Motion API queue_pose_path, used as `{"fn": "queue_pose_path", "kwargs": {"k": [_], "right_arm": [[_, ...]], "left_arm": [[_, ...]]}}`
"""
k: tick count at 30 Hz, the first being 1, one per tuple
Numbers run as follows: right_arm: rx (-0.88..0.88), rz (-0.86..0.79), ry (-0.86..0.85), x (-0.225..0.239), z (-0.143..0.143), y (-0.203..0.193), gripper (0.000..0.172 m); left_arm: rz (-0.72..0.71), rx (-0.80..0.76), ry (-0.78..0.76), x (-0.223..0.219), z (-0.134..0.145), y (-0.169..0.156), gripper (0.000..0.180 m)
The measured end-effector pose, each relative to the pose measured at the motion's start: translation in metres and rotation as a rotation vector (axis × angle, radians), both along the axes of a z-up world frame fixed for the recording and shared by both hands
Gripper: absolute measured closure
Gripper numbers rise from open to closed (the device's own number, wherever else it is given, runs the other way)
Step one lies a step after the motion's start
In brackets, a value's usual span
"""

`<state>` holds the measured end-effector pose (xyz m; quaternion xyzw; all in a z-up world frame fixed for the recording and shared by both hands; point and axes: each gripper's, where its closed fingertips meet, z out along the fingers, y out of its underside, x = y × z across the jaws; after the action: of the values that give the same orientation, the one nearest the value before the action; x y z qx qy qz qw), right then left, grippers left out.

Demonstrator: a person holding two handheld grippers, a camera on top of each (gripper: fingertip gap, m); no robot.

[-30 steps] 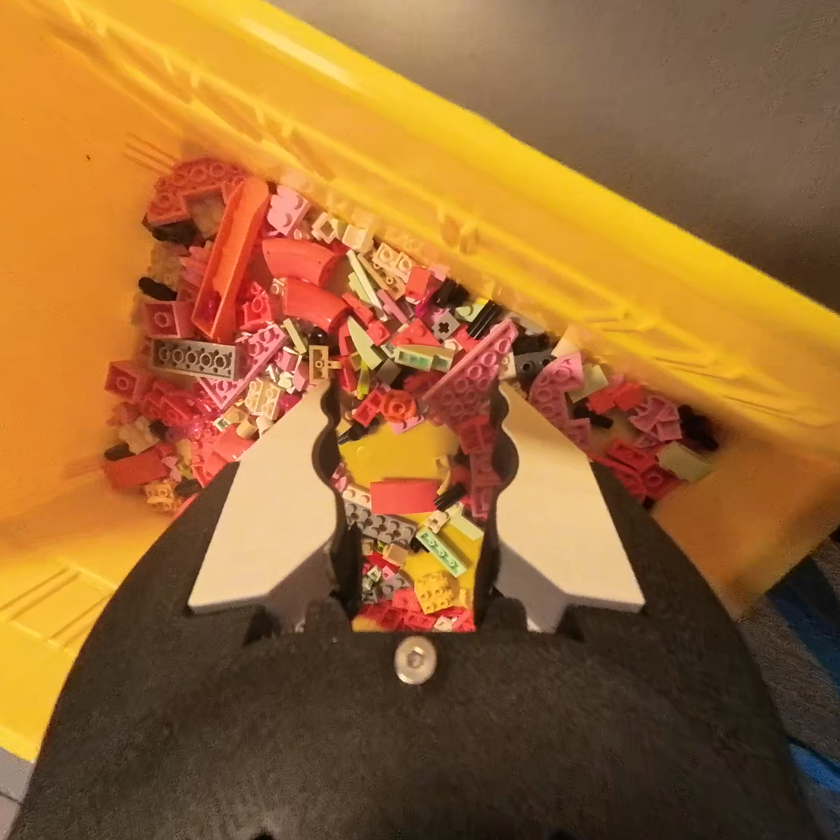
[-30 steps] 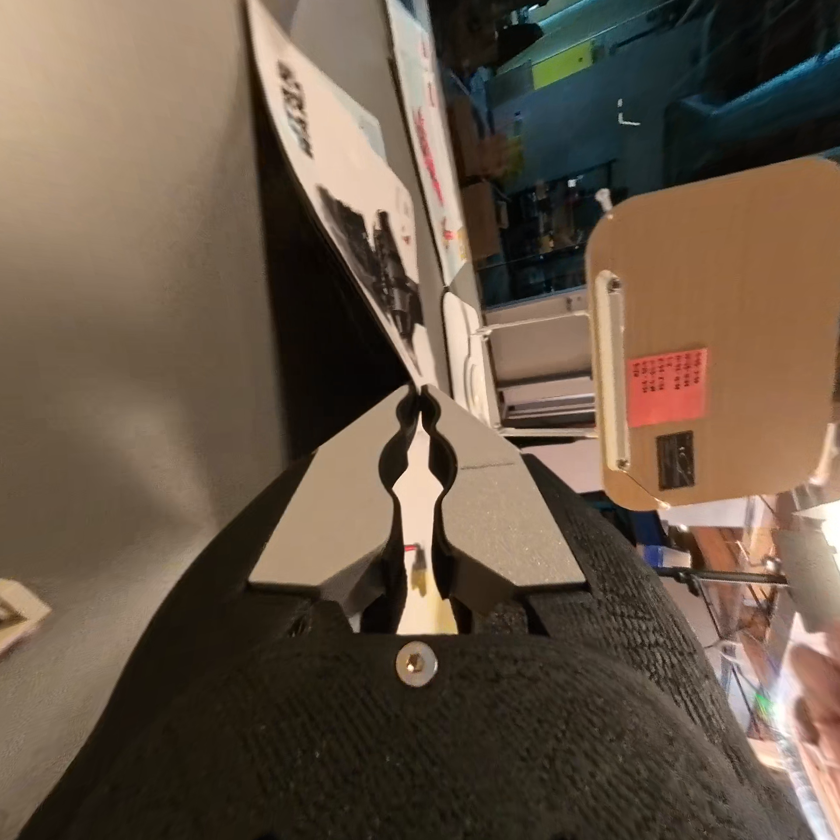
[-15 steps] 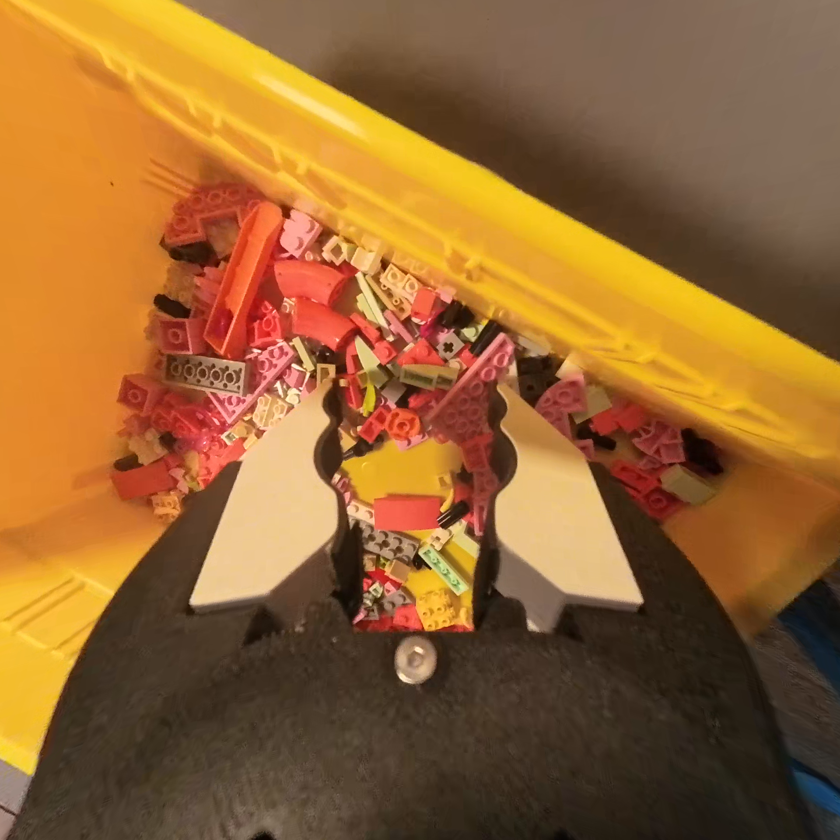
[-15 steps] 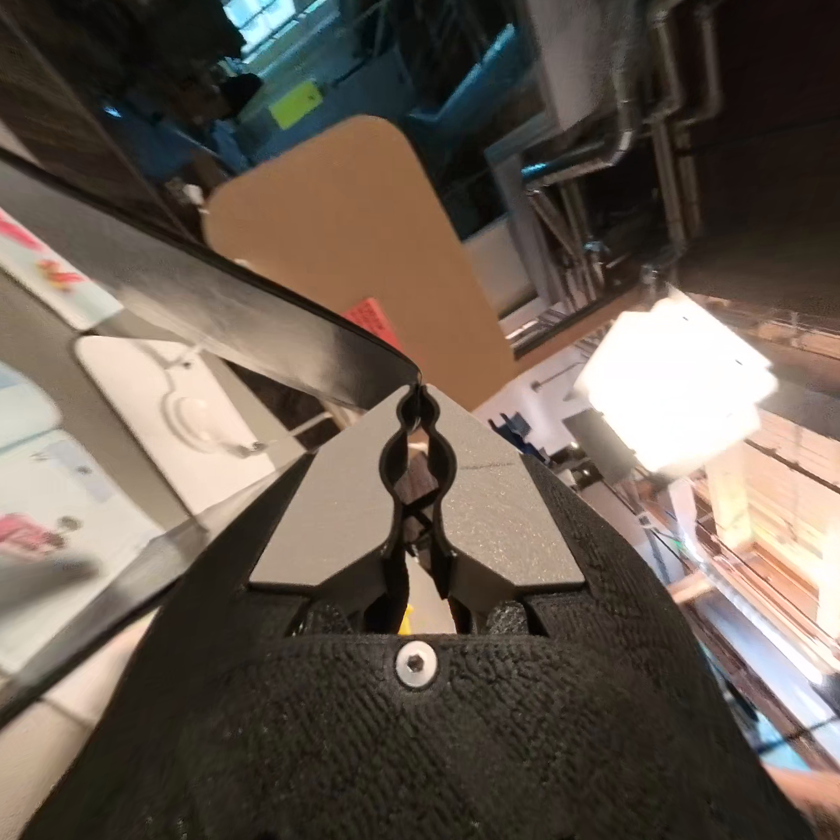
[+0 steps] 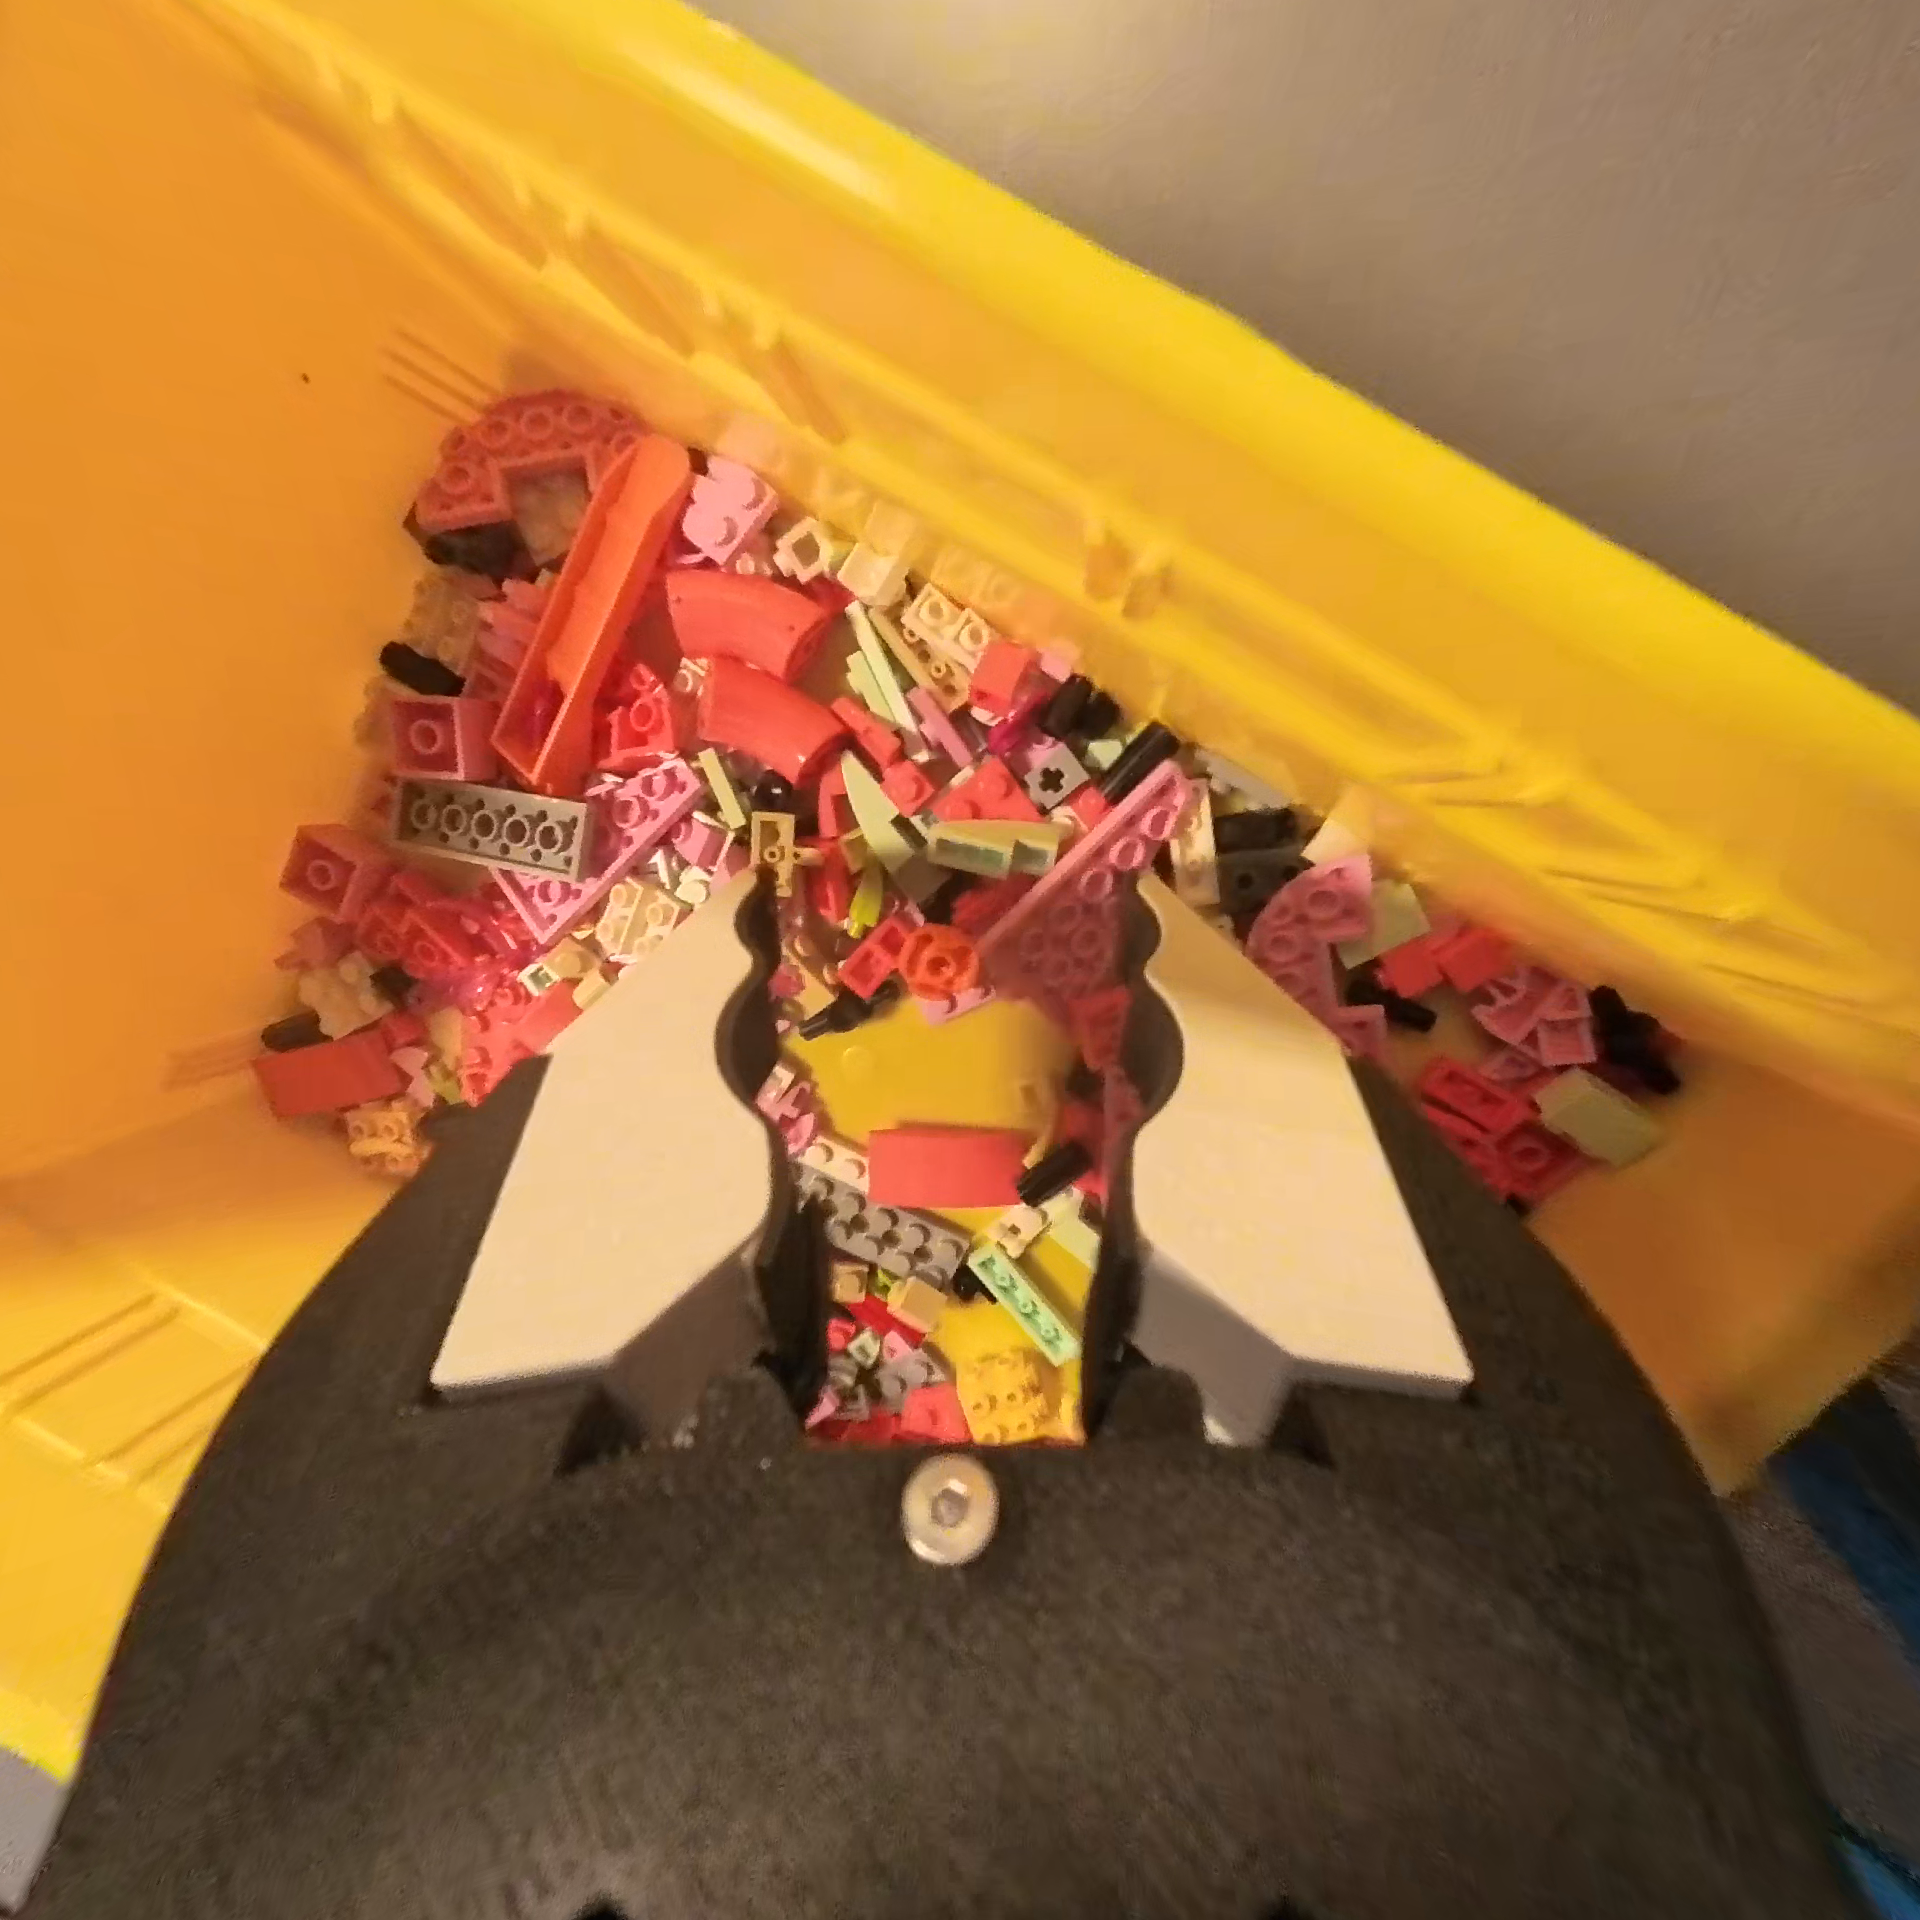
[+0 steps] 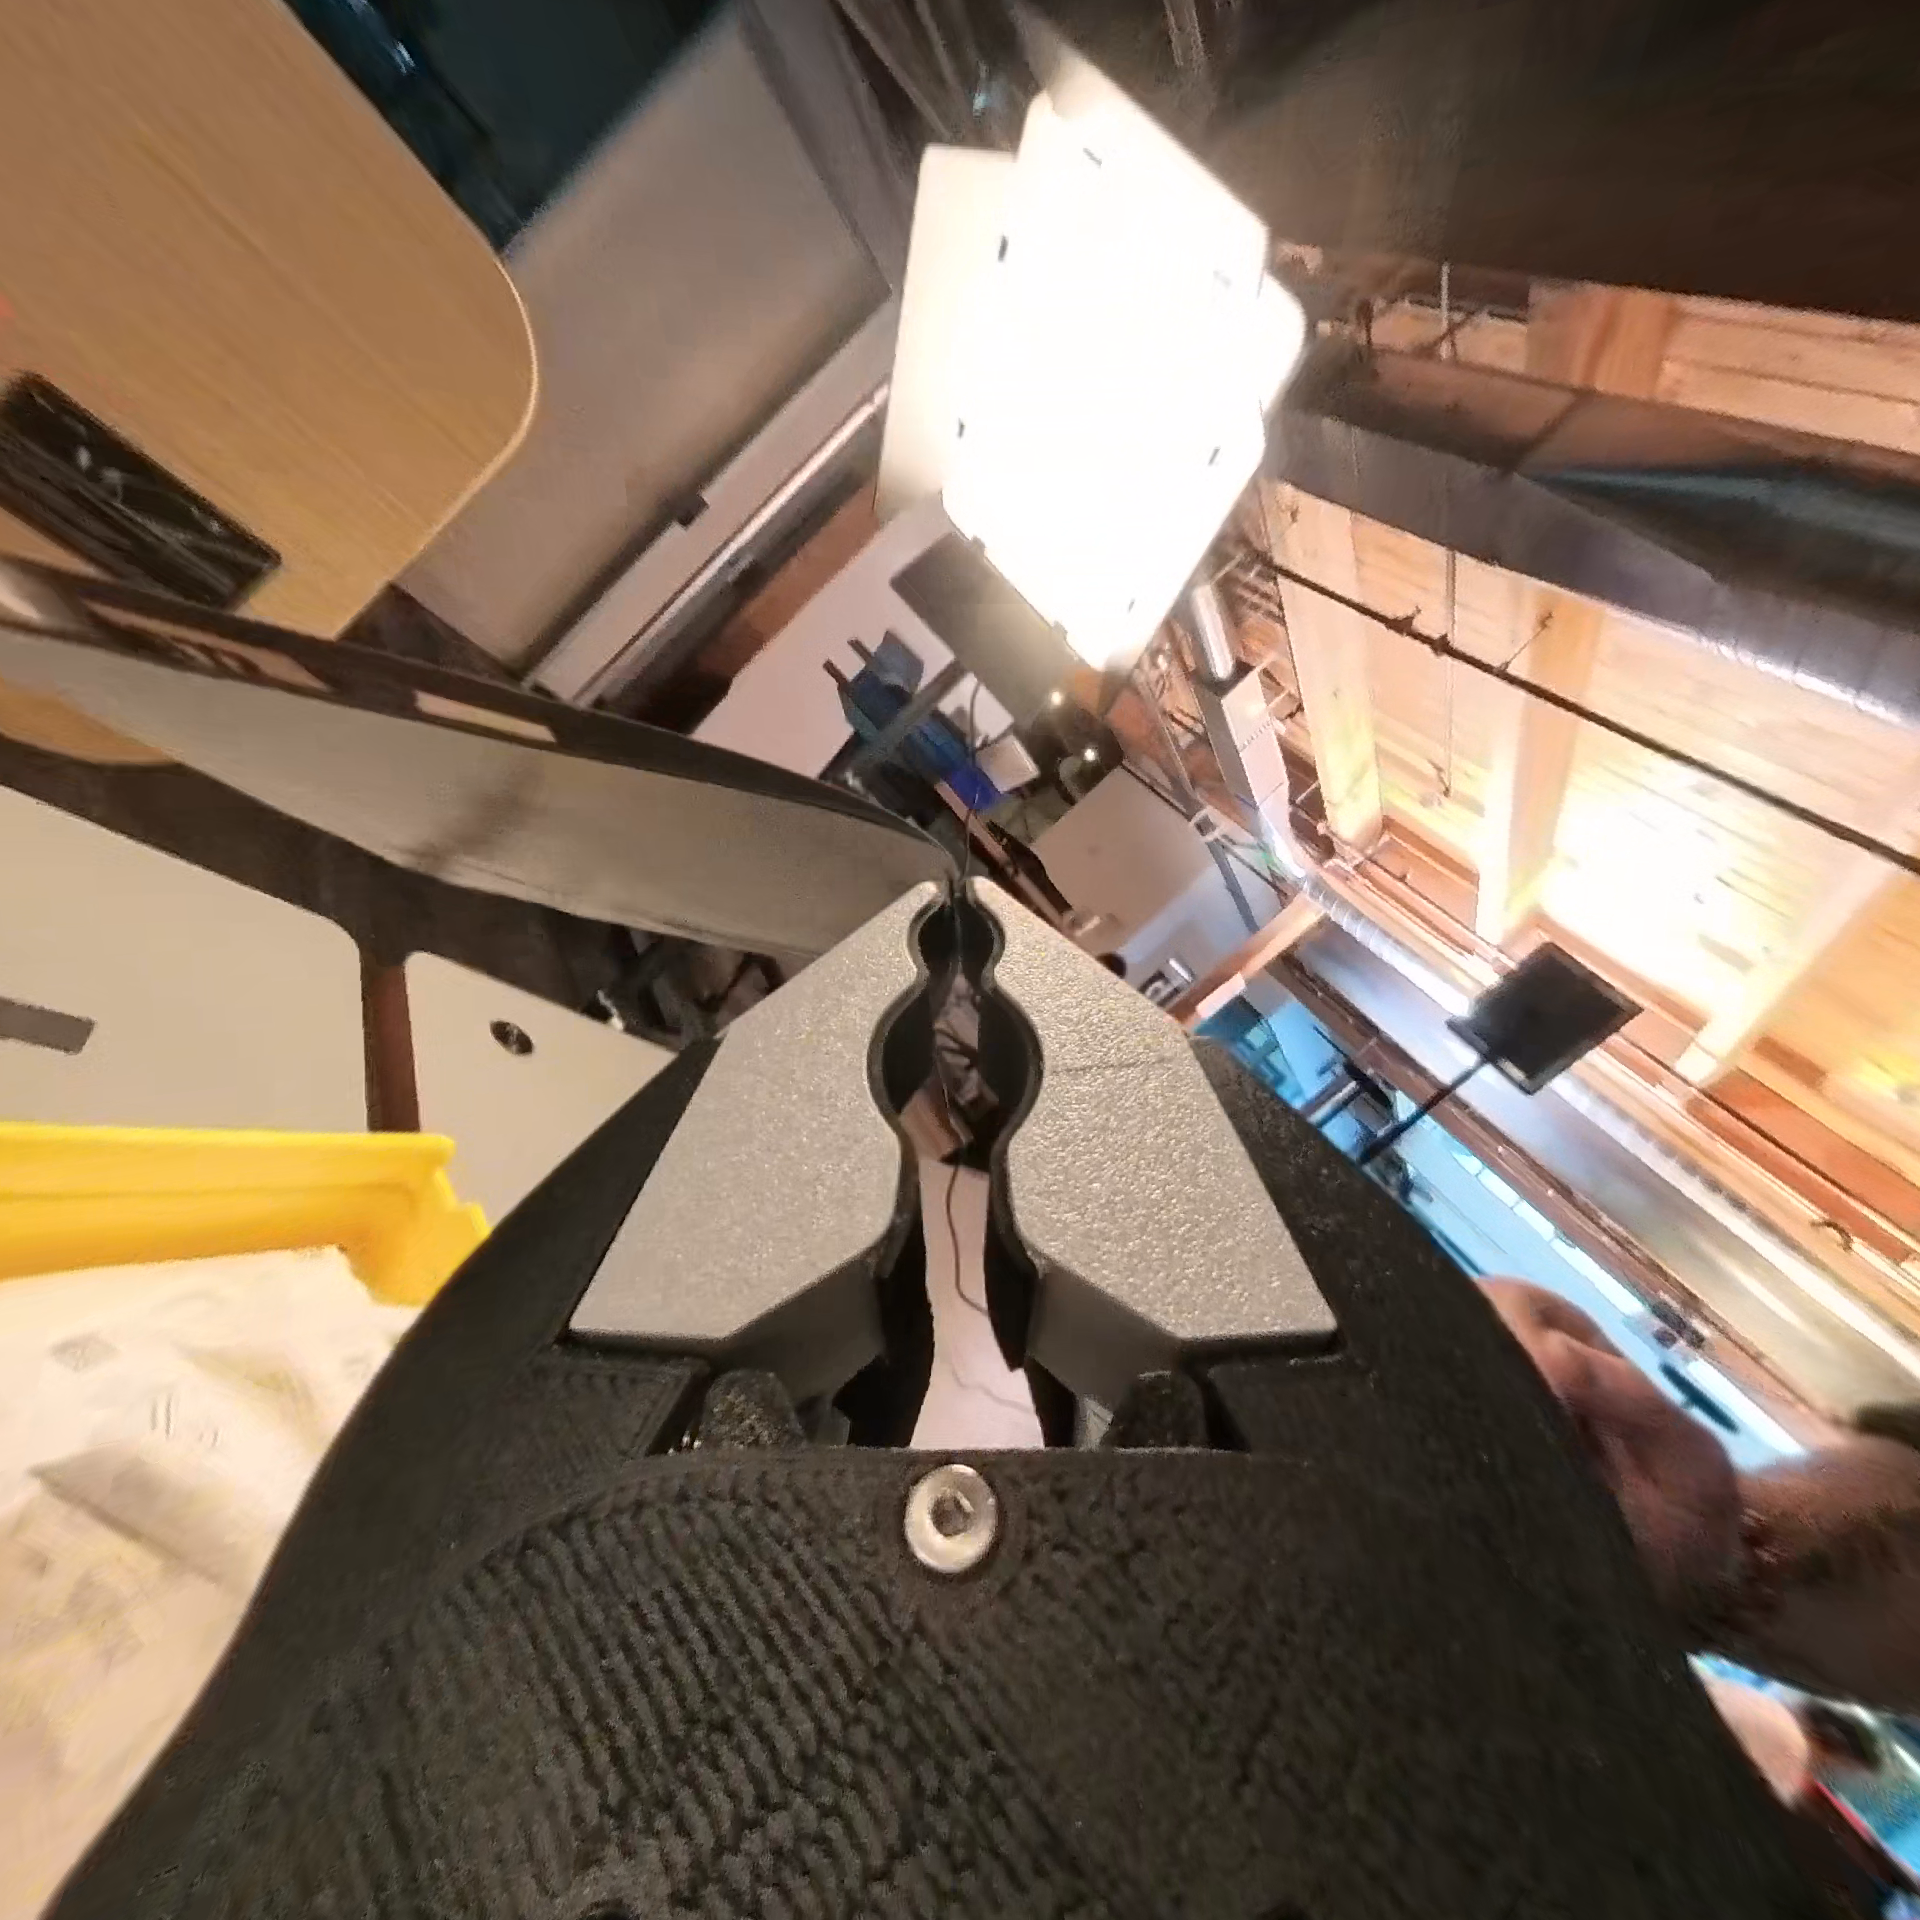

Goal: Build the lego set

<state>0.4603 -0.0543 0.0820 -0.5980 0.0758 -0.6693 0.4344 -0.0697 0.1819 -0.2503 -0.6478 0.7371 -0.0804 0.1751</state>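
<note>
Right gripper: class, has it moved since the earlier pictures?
Yes. The right gripper, shut on a thin booklet, has swung upward: the tan board slid from right to upper left.

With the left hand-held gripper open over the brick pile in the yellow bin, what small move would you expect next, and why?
Probably a short dip toward the pile. The left hand-held gripper is open and holds nothing, above loose bricks in the yellow bin. An orange round piece lies between its fingertips, so that seems the likeliest pick.

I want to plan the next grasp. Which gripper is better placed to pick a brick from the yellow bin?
Probably the left gripper: it is open directly over the bricks in the yellow bin. The right gripper is shut on a thin dark sheet.
</note>
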Motion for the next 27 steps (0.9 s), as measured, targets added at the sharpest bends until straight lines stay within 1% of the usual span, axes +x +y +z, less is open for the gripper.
{"fn": "queue_pose_path", "kwargs": {"k": [4,8,11,13,14,15,16,18,20,22,24,25,26,27], "right_arm": [[-0.099,-0.041,0.072,0.014,-0.037,-0.008,0.172],[-0.25,-0.024,0.181,0.023,-0.078,0.004,0.172],[-0.349,0.034,0.316,0.019,-0.11,0.015,0.171],[-0.354,0.063,0.444,0.014,-0.126,0.018,0.165],[-0.34,0.078,0.499,0.01,-0.131,0.018,0.157],[-0.32,0.095,0.539,0.006,-0.132,0.018,0.149],[-0.298,0.122,0.57,0.002,-0.133,0.019,0.144],[-0.257,0.18,0.626,-0.007,-0.134,0.022,0.142],[-0.242,0.168,0.633,-0.011,-0.133,0.018,0.137],[-0.22,0.13,0.566,-0.02,-0.119,0.009,0.132],[-0.151,0.133,0.462,-0.043,-0.092,0.006,0.131],[-0.117,0.166,0.411,-0.059,-0.08,0.01,0.131],[-0.086,0.235,0.374,-0.08,-0.071,0.02,0.132],[-0.056,0.339,0.353,-0.105,-0.066,0.035,0.132]], "left_arm": [[0.008,-0.017,-0.007,0.0,-0.001,0.001,0.114],[0.013,-0.011,0.004,-0.001,0.001,0.006,0.113],[0.017,-0.008,0.007,-0.001,0.002,0.009,0.11],[0.024,0.0,0.012,-0.001,0.004,0.014,0.107],[0.029,0.001,0.012,-0.001,0.005,0.016,0.107],[0.034,-0.003,0.008,-0.001,0.007,0.017,0.107],[0.039,-0.008,0.003,0.0,0.009,0.019,0.106],[0.049,-0.01,-0.002,-0.001,0.012,0.024,0.106],[0.056,-0.009,-0.001,-0.003,0.014,0.029,0.106],[0.064,-0.006,0.0,-0.005,0.014,0.035,0.106],[0.072,-0.023,-0.012,-0.005,0.015,0.039,0.107],[0.073,-0.038,-0.02,-0.003,0.016,0.039,0.107],[0.072,-0.05,-0.025,-0.002,0.016,0.04,0.107],[0.066,-0.059,-0.029,-0.001,0.016,0.04,0.108]]}}
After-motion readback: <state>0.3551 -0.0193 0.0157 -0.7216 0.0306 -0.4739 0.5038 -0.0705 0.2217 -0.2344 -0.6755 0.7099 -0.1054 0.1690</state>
